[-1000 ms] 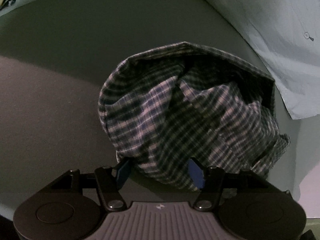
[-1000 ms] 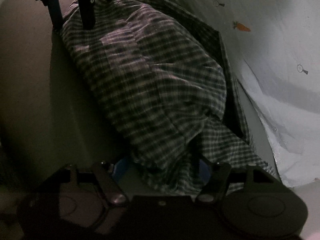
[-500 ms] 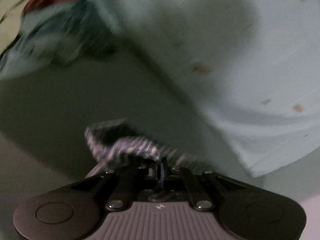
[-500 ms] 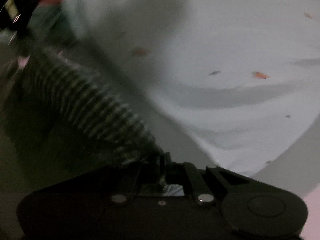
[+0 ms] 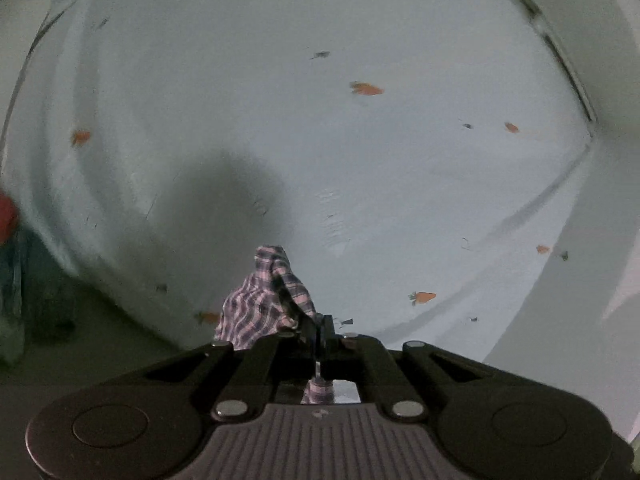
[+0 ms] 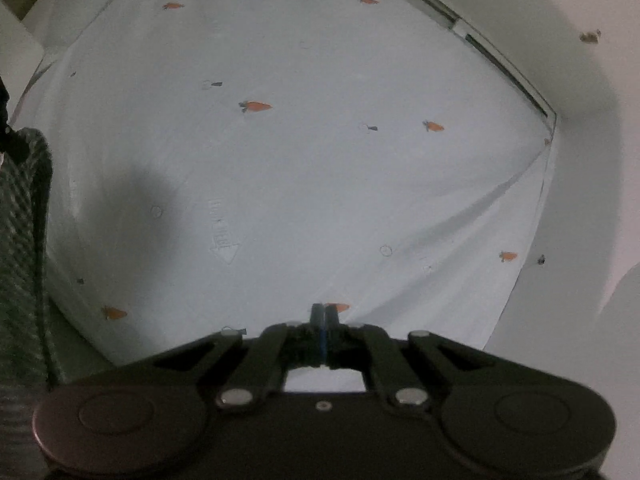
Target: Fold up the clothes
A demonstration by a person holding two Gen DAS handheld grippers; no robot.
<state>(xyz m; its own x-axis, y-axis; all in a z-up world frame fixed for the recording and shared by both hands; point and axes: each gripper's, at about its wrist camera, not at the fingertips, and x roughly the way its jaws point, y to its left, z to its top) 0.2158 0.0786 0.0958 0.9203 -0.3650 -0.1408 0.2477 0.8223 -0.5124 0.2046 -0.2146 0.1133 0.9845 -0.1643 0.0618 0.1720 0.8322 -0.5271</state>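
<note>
My left gripper (image 5: 320, 326) is shut on a fold of the blue and pink plaid shirt (image 5: 264, 304), which bunches up just left of the closed fingers. My right gripper (image 6: 322, 316) is shut with the fingers pressed together; no cloth shows between them from here. The plaid shirt (image 6: 22, 248) hangs at the far left of the right wrist view, and how it reaches the right gripper is hidden.
A pale blue sheet with small orange carrot prints (image 5: 360, 140) fills the area ahead in both views (image 6: 320, 160). A white wall (image 6: 592, 160) stands to the right. Red and teal clothes (image 5: 12, 240) lie at the far left on the grey surface (image 5: 100, 352).
Both grippers closed on the plaid shirt and lifted it off the grey surface. The views swung up and over toward the carrot-print sheet.
</note>
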